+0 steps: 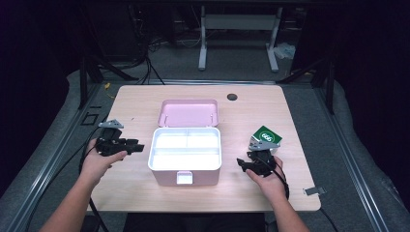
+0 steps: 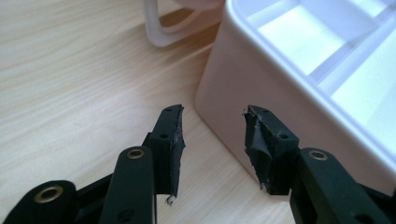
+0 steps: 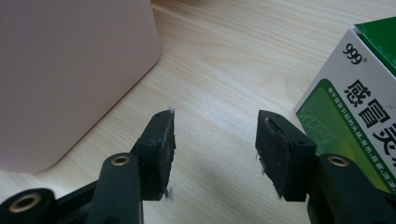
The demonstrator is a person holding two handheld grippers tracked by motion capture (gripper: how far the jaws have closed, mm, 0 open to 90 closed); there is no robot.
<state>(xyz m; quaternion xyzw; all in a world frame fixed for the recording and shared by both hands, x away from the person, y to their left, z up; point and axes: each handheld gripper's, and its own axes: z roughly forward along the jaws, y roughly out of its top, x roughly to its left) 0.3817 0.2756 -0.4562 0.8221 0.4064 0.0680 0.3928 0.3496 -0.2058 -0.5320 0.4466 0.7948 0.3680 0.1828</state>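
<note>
- Box (image 1: pixel 185 157): pink, lid (image 1: pixel 189 113) thrown back toward the far edge of the worktop (image 1: pixel 145 191); placed at the middle of the worktop, nearer the near edge. White inner compartments are seen empty, a divider (image 2: pixel 334 53) running between them.
- Carton (image 1: pixel 267 136): green and white, marked 999, stood on the worktop right of the box, well apart from it and toward the right edge. It is not yet inside the box.
- Progress, as judged: the box is opened and ready; the carton is yet to be gripped, carried across and set into a compartment. Most of the work is judged to be left.
- Left gripper (image 1: pixel 138 146): held above the worktop just left of the box, jaws partly open, nothing between them. In the left gripper view (image 2: pixel 212 121) the box's corner is seen close ahead of the jaws, untouched.
- Right gripper (image 1: pixel 240 163): held low between box and carton, jaws about half open, nothing gripped. In the right gripper view (image 3: pixel 215 123) the carton (image 3: pixel 355 107) lies just beside the right-hand jaw and the box wall (image 3: pixel 70 74) off to the left.
- Handle (image 2: pixel 163 28): white loop, seen on the worktop beyond the box's corner in the left gripper view.
- Hole (image 1: pixel 232 96): dark round cable opening near the far edge.
- Obstructions: none seen between carton and box; the box rim must be cleared on the way in.
</note>
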